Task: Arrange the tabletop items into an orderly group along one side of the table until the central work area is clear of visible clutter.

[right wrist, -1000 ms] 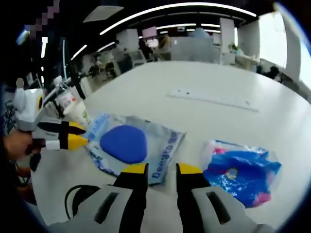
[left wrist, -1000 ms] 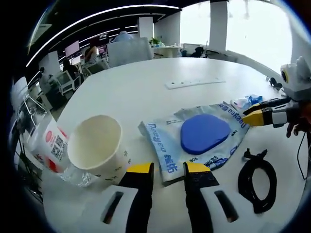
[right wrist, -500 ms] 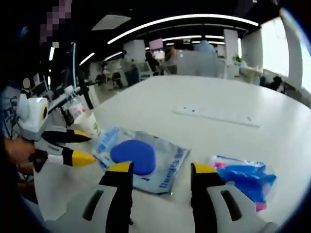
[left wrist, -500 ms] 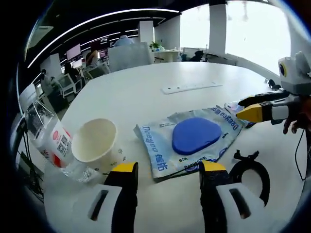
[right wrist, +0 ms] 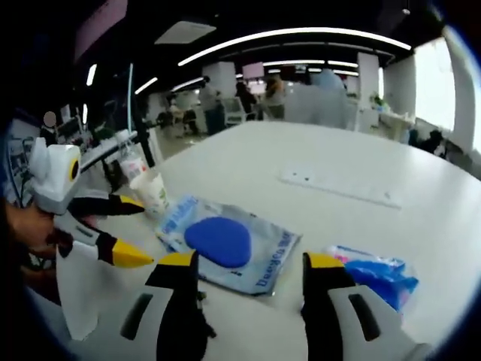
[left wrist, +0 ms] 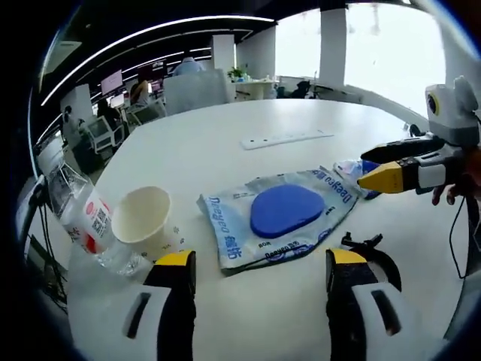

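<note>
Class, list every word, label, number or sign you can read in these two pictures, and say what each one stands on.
"Deeyeo": blue brand lettering along the edges of the clear plastic packet holding the blue oval pad.
Smaller print on that packet: too blurred to read.
Red-and-white label with a square code on the clear plastic bottle: too small to read.
White paper cup: small marks, unreadable.
Blue crumpled wrapper: no legible text.

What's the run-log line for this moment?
left tongs: open, empty | right tongs: open, empty | pouch, cup, cable: untouched
</note>
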Demonstrator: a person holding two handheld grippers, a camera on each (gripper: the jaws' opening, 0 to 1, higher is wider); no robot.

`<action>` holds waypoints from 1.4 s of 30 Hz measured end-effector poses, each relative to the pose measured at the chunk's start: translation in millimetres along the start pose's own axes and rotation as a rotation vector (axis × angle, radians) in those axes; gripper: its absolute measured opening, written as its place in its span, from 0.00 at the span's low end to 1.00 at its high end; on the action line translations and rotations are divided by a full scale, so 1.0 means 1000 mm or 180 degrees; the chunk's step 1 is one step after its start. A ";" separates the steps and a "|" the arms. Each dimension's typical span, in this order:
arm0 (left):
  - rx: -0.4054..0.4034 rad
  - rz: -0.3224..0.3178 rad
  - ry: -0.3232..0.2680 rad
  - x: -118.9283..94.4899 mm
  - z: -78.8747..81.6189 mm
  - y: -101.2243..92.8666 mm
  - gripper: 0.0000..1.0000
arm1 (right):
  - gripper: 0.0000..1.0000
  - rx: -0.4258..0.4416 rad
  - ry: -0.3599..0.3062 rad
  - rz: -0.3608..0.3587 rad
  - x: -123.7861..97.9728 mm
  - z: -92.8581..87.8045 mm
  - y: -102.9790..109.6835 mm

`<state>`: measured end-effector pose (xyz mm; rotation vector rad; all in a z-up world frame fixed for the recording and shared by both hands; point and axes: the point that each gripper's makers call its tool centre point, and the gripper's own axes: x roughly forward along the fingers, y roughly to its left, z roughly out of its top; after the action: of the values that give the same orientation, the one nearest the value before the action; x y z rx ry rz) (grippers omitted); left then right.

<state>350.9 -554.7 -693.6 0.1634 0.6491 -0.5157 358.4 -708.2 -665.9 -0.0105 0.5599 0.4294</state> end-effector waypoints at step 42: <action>0.0309 -0.0434 0.0129 -0.027 -0.024 -0.065 0.61 | 0.54 -0.0475 0.0577 0.0191 -0.035 -0.057 0.034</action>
<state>286.6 -592.4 -695.2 0.2225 0.6782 -0.6771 288.6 -698.1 -692.6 -0.1773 0.7067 0.5315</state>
